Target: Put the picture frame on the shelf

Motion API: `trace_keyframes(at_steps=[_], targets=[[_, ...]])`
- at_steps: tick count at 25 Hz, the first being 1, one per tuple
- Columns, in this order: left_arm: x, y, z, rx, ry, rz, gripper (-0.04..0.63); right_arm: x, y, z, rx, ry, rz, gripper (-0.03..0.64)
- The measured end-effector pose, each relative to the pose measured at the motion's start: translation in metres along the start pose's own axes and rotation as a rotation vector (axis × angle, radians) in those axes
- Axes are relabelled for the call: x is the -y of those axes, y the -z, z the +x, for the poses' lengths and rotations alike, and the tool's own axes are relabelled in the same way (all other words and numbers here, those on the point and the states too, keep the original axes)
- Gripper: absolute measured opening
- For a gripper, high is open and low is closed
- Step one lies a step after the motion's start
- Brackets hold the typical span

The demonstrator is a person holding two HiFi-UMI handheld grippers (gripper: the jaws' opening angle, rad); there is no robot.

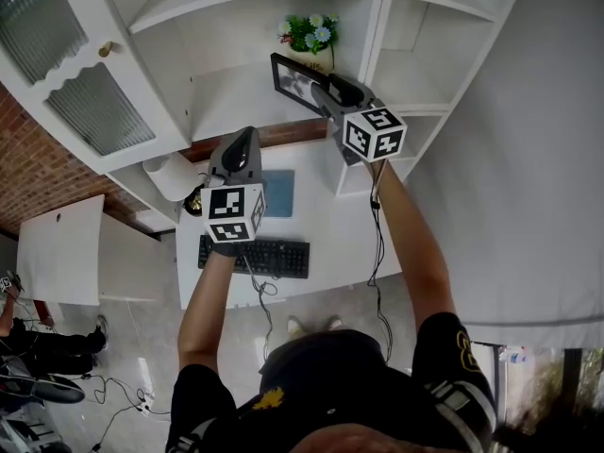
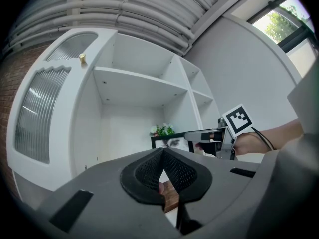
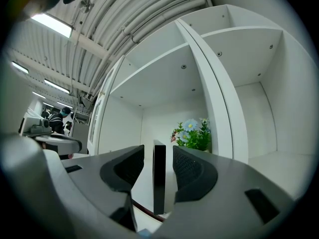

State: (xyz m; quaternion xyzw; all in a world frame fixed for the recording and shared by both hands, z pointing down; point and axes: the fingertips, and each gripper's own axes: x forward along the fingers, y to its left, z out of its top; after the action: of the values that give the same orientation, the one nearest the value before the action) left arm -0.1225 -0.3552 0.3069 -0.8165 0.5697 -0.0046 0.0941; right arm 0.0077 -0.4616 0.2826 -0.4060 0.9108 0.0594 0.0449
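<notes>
Right tongs are raised to the white shelf, at the right edge of the picture frame. In the right gripper view the black frame shows edge-on between the jaws. The jaws are apart, with a sliver of light on either side and neither pad touching it.

The frame stands in the shelf's lower left compartment, near the front edge. A small pot of flowers sits just behind it. Cannot tell whether its foot rests fully on the board.

Left tongs hover lower and to the left, well apart from the frame. Their pads are pressed together at the tips with nothing between them.

Below is the white bench, carrying a black keyboard. The cupboard door at left has ribbed glass and a brass knob.
</notes>
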Motion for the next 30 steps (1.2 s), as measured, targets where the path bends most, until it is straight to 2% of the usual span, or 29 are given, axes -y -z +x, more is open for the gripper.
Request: trace_keyframes(at_steps=[30], targets=[[0.044,0.002,0.01,-0.003,0.074,-0.013,0.018,0.002,-0.003,-0.02,-0.032,-0.004,-0.043,0.16]])
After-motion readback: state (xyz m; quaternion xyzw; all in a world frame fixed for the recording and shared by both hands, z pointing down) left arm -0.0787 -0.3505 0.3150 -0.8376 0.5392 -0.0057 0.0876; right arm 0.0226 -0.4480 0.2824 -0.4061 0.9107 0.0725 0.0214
